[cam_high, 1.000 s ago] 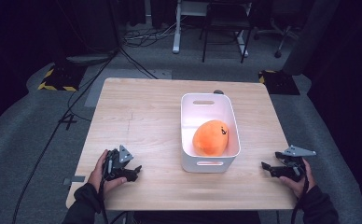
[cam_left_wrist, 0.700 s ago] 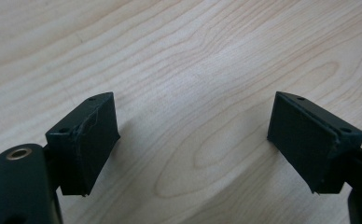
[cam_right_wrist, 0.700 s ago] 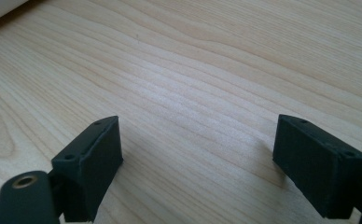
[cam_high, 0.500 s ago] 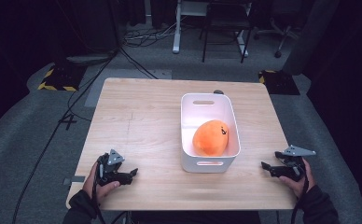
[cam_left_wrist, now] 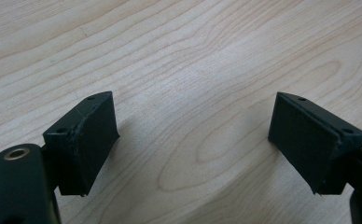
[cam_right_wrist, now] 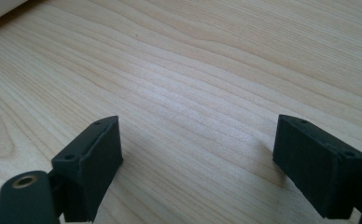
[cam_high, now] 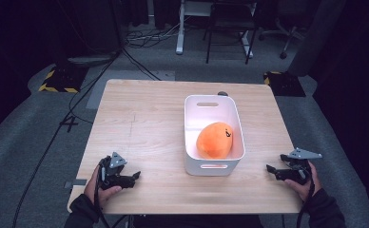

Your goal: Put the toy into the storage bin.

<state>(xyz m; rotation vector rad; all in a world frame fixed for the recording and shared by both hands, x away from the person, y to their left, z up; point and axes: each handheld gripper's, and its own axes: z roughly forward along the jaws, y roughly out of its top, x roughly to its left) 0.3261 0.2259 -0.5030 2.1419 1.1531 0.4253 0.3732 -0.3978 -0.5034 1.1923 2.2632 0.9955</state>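
Two grippers are sitting low by the table's near corners.
The left gripper [cam_high: 134, 176] at seven o'clock and the right gripper [cam_high: 269, 168] at four o'clock are both holding their jaws wide apart, gripping nothing.

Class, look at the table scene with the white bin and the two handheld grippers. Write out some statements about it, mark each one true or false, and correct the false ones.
1. The orange fruit lies inside the white bin. True.
2. The left gripper grips the fruit. False: its jaws stand open over bare table.
3. The right gripper is open. True.
4. The bin lies tipped on its side. False: it stands upright.
5. Both grippers are near the table's front edge. True.
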